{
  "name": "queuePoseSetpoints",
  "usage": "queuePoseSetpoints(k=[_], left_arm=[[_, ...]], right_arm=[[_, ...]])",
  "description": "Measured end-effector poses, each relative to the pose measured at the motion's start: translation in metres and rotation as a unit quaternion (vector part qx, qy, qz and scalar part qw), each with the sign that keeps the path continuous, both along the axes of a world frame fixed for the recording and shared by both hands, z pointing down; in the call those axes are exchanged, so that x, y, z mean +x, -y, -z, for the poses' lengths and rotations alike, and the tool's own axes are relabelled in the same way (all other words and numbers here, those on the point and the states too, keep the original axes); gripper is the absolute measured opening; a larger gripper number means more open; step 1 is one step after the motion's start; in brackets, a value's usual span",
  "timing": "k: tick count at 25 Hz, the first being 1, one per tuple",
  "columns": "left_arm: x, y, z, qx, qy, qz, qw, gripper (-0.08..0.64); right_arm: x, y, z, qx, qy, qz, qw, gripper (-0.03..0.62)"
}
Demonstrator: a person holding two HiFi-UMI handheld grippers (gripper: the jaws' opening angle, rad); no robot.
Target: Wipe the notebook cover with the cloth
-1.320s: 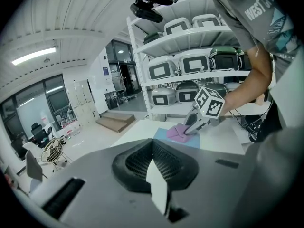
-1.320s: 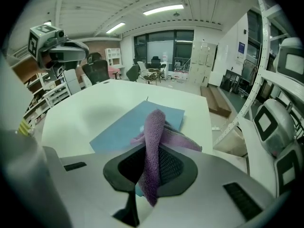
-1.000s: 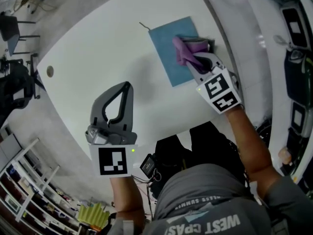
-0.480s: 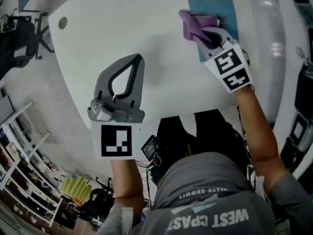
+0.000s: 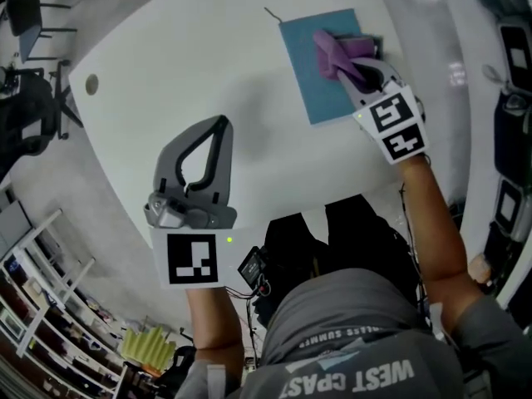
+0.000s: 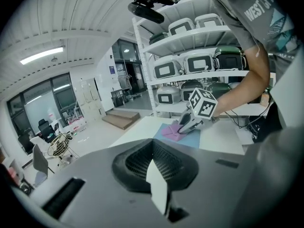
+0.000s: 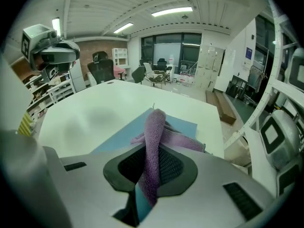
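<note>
A blue notebook (image 5: pixel 312 73) lies flat on the white table (image 5: pixel 208 65), far right in the head view. My right gripper (image 5: pixel 349 59) is shut on a purple cloth (image 5: pixel 334 50), which rests on the cover's right half. In the right gripper view the cloth (image 7: pixel 154 141) runs up between the jaws, with the notebook (image 7: pixel 121 133) beneath it. My left gripper (image 5: pixel 218 124) hovers over bare table well to the left of the notebook, jaws shut with nothing in them. The left gripper view shows the right gripper (image 6: pixel 189 123), the cloth (image 6: pixel 170 131) and the notebook (image 6: pixel 191 139) from the side.
A thin ribbon (image 5: pixel 271 12) sticks out from the notebook's far corner. A round cable hole (image 5: pixel 91 83) sits near the table's left edge. Shelves with white cases (image 6: pixel 199 63) stand right of the table; office chairs (image 5: pixel 29 115) stand on the left.
The right gripper dragged the cloth to the notebook's left edge, then back onto its right half. The left gripper stayed shut over the bare table.
</note>
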State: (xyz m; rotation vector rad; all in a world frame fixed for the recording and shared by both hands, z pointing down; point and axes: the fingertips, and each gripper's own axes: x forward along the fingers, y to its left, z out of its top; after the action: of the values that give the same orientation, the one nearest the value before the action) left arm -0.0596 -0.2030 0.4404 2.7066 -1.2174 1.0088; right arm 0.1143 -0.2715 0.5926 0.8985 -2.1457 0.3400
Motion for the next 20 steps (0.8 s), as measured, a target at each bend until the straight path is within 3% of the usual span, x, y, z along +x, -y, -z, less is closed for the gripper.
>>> queuePoseSetpoints(k=[4, 8, 14, 20], left_arm=[[0.026, 0.007, 0.000, -0.001, 0.001, -0.019, 0.9998, 0.003], [0.044, 0.009, 0.001, -0.001, 0.000, -0.029, 0.9996, 0.003], [0.039, 0.003, -0.002, -0.001, -0.001, -0.015, 0.9999, 0.003], [0.016, -0.012, -0.009, -0.006, 0.001, 0.017, 0.9998, 0.003]], right_arm=[[0.040, 0.006, -0.001, 0.002, -0.006, -0.032, 0.999, 0.069], [0.048, 0.006, 0.000, 0.002, -0.004, -0.033, 0.999, 0.069], [0.019, 0.008, -0.002, 0.003, 0.009, -0.001, 1.000, 0.069], [-0.036, 0.005, -0.002, 0.002, 0.024, 0.061, 0.998, 0.069]])
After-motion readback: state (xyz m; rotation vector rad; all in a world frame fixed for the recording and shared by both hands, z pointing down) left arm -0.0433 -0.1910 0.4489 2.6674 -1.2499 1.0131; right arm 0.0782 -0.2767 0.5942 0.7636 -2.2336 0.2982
